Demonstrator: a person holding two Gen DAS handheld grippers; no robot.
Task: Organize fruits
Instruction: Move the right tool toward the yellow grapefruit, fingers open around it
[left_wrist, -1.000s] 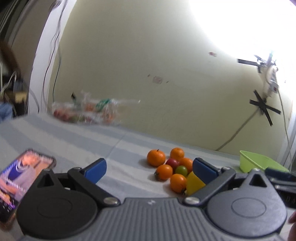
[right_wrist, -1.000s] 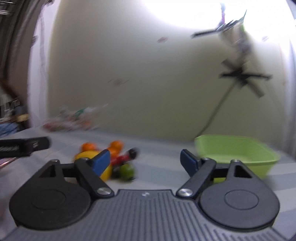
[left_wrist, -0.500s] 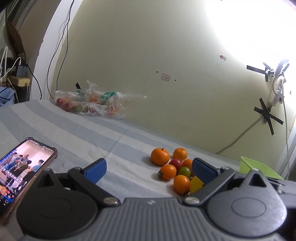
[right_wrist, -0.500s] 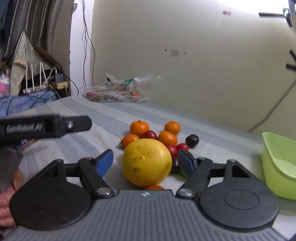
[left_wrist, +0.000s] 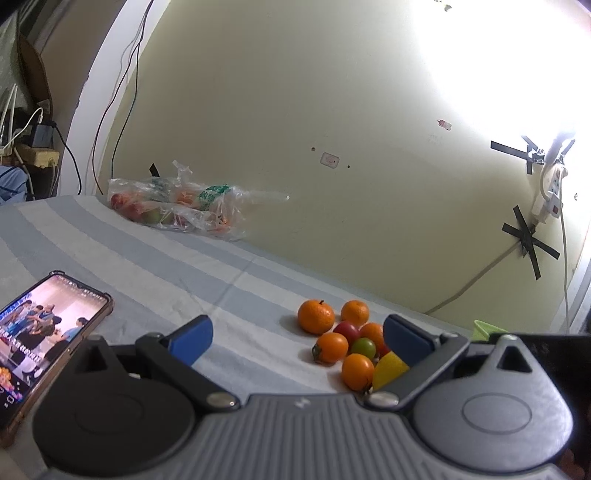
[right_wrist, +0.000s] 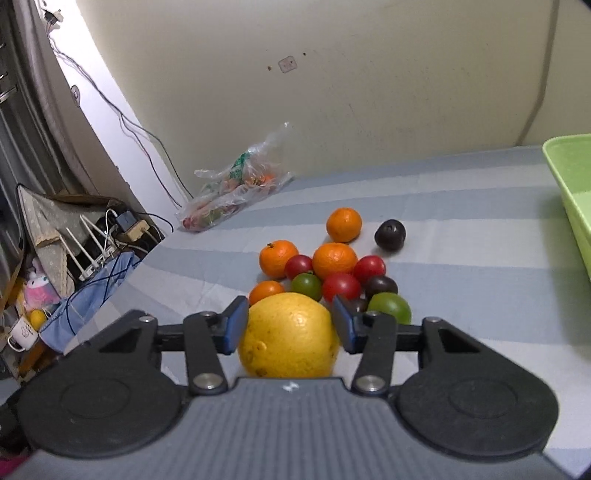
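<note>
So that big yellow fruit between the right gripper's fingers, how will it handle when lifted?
The big yellow fruit is round and nearly fills the right gripper, so it may roll or slip. It probably weighs more than the small oranges.
</note>
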